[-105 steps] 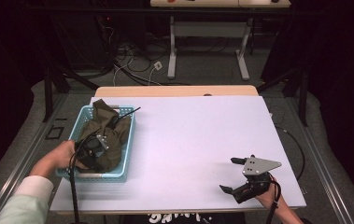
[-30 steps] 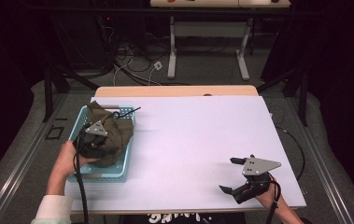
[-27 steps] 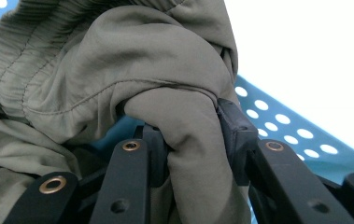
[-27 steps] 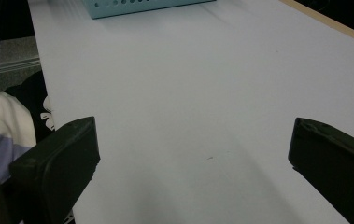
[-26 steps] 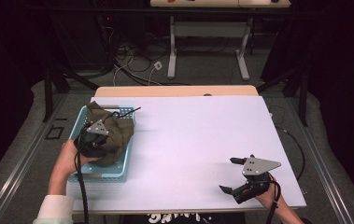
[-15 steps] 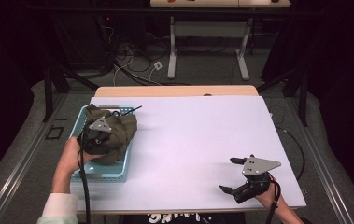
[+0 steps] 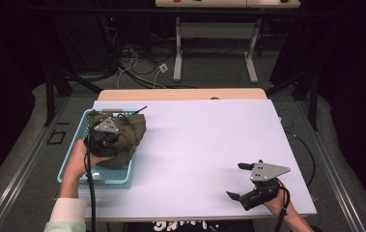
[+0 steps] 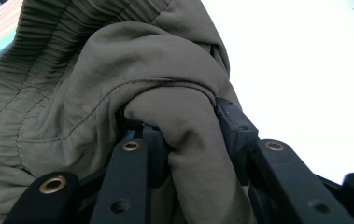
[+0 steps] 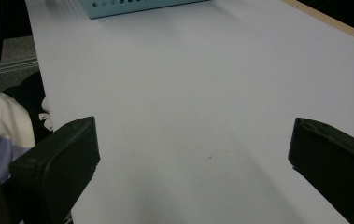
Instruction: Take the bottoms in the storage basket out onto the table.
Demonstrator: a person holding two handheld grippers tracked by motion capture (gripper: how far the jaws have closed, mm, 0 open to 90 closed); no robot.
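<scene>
Olive cloth [image 8: 118, 88] is clamped in the left hand-held gripper [image 7: 104, 140] above the basket [image 7: 74, 166]; the right hand-held gripper [image 7: 242, 181] gapes over bare surface [image 7: 204, 140] near its front edge.

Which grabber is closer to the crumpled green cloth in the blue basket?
Left. The left gripper is shut on a fold of the crumpled olive-green cloth over the light blue plastic basket; the right gripper hovers open far across the white table.

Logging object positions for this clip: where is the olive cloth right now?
In the high view the cloth is bunched in the blue basket at the table's left, a fold pinched in the left hand-held gripper.
</scene>
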